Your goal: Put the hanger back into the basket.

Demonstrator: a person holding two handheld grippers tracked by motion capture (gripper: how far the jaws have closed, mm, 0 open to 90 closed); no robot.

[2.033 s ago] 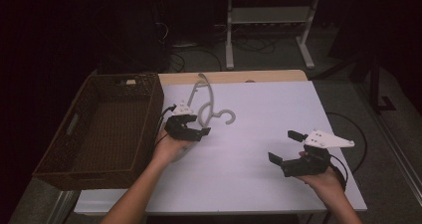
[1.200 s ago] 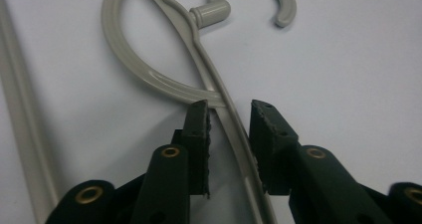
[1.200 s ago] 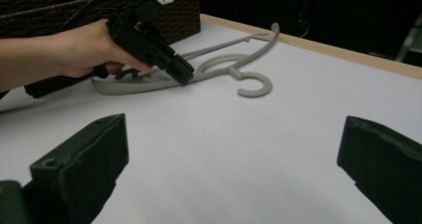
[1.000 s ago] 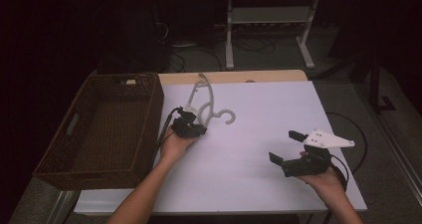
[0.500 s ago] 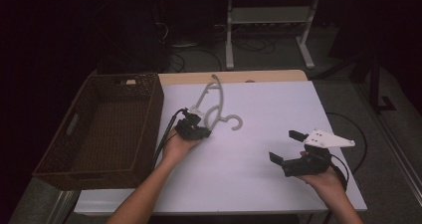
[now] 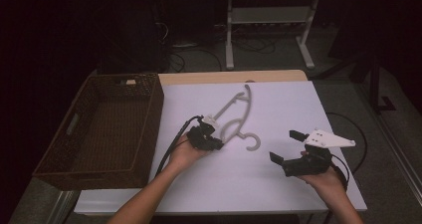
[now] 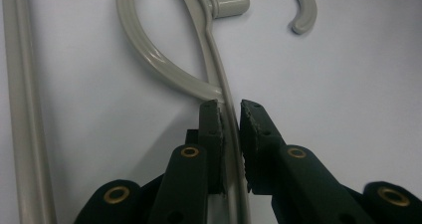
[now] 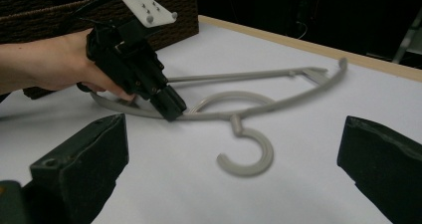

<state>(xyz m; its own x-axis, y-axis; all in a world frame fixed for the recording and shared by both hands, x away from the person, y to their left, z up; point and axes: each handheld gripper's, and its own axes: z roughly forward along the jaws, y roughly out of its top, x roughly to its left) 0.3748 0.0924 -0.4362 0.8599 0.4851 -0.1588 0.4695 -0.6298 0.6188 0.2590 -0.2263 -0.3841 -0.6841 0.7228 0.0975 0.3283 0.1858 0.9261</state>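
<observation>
Hanger (image 6: 238,115) flat on tabletop (image 6: 278,184), right of basket (image 6: 107,129). Left tool (image 7: 230,122) clamped on its thin shoulder rod; right tool (image 6: 287,149) open, empty. Plastic likely light, stiff, slick: grip near the neck.

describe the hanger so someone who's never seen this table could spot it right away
On the white table, right of the brown wicker basket, lies a grey plastic hanger, flat, its hook toward the person. The left gripper is shut on its arm. It is the one pale, curved thing there; the right gripper stands open beside it.
</observation>
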